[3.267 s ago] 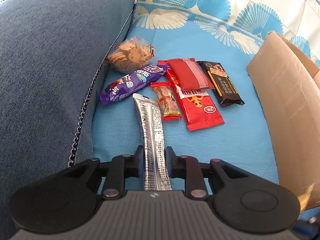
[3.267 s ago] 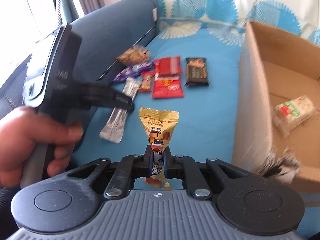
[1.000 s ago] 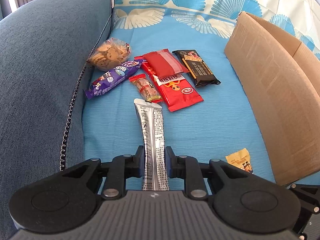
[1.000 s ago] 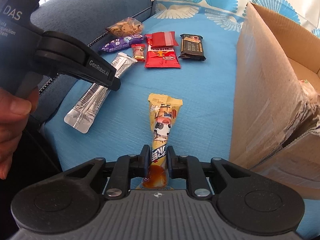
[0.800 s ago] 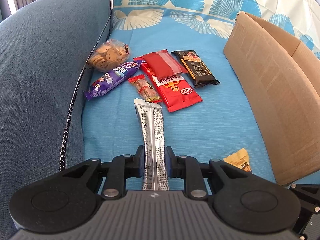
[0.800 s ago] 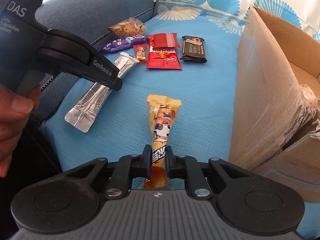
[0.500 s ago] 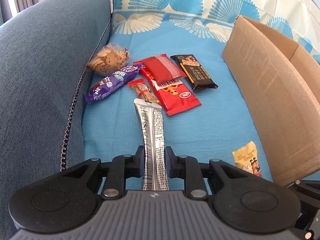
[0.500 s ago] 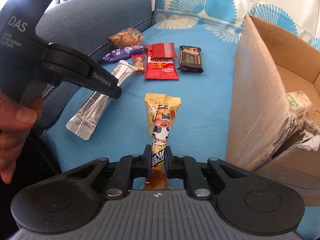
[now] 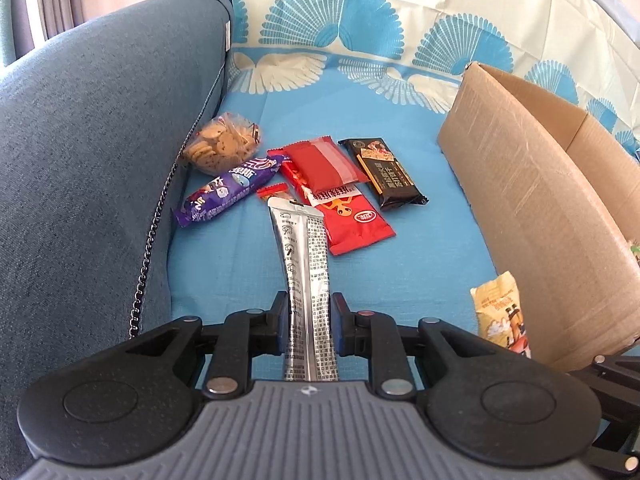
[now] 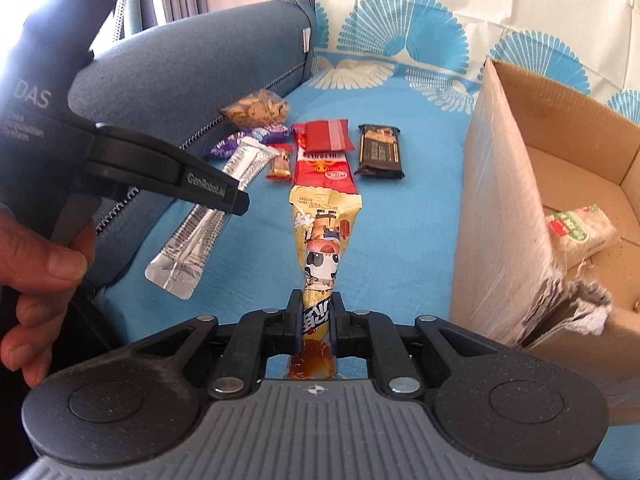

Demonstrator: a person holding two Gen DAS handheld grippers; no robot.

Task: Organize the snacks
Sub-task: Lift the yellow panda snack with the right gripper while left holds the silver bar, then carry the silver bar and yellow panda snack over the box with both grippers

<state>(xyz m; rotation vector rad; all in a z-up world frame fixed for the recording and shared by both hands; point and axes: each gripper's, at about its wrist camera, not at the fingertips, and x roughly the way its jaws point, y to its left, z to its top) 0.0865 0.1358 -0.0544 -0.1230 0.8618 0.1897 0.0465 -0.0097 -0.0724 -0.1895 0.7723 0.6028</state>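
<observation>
Our left hand-held gripper (image 9: 308,328) clamps a silver packet (image 9: 306,252); our right hand-held gripper (image 10: 316,330) pinches a yellow snack pouch (image 10: 322,240). Loose snacks (image 9: 332,184) lie ahead, beside the cardboard box (image 9: 532,208). Only the right view shows a wrapped snack (image 10: 580,228) inside it.

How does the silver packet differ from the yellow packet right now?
The silver packet is long, flat and plain with black print; the yellow packet is shorter, with cartoon art. Silver sits in the left hand-held gripper, yellow in the right hand-held gripper. Both are clamped near one end.
</observation>
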